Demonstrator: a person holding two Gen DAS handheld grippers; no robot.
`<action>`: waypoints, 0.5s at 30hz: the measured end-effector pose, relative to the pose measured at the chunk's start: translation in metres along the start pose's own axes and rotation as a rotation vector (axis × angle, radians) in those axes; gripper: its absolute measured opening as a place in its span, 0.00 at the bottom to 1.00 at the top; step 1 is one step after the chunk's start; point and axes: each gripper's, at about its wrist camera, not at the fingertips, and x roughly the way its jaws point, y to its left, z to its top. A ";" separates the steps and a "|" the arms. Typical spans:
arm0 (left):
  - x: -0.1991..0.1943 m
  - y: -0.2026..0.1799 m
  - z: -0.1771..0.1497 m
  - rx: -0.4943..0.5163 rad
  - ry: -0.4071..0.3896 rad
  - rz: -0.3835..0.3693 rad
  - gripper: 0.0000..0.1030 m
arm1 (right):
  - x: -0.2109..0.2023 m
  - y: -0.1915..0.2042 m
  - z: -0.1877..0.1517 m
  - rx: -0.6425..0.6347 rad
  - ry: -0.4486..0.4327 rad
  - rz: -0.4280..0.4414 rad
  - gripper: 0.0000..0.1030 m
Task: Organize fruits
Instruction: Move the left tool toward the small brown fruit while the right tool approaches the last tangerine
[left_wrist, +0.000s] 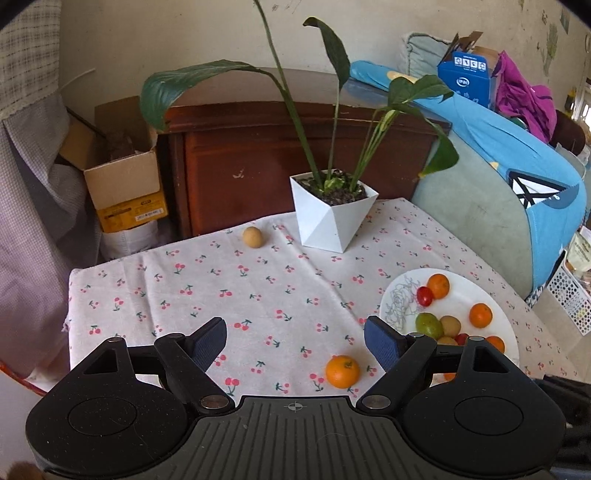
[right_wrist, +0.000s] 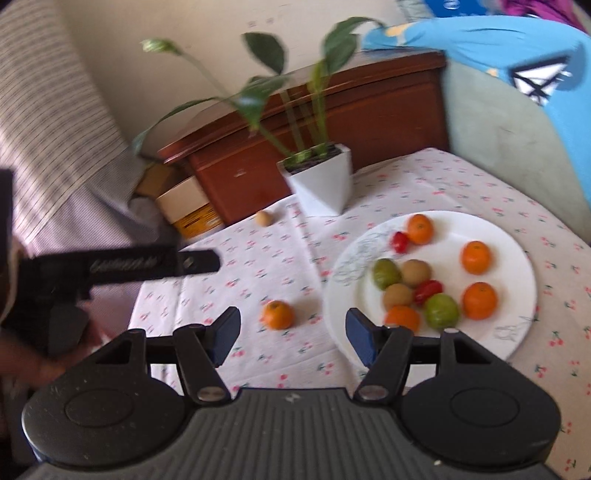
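Note:
A white plate (left_wrist: 465, 299) (right_wrist: 513, 243) on the cherry-print tablecloth holds several fruits: oranges, green fruits, brown fruits and small red tomatoes. A loose orange (left_wrist: 342, 371) (right_wrist: 278, 314) lies on the cloth left of the plate. A brown round fruit (left_wrist: 253, 237) (right_wrist: 264, 218) lies far back beside the plant pot. My left gripper (left_wrist: 295, 341) is open and empty, above the cloth with the loose orange just below its gap. My right gripper (right_wrist: 293, 338) is open and empty, near the plate's left rim. The left gripper also shows at the left of the right wrist view (right_wrist: 155, 264).
A white angular pot (left_wrist: 334, 214) (right_wrist: 321, 184) with a tall leafy plant stands at the table's back. Behind are a wooden cabinet (left_wrist: 295, 155), a cardboard box (left_wrist: 125, 192), and a sofa with blue cloth (left_wrist: 517, 177) on the right. A white basket (left_wrist: 570, 299) sits at the right.

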 end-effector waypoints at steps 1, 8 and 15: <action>0.001 0.004 0.001 -0.016 -0.001 0.003 0.81 | 0.002 0.003 -0.001 -0.018 0.006 0.018 0.62; 0.010 0.025 0.004 -0.084 -0.003 0.049 0.81 | 0.011 0.015 -0.012 -0.100 0.019 0.039 0.62; 0.022 0.029 0.010 -0.041 -0.006 0.075 0.81 | 0.031 0.014 -0.014 -0.094 0.048 0.031 0.60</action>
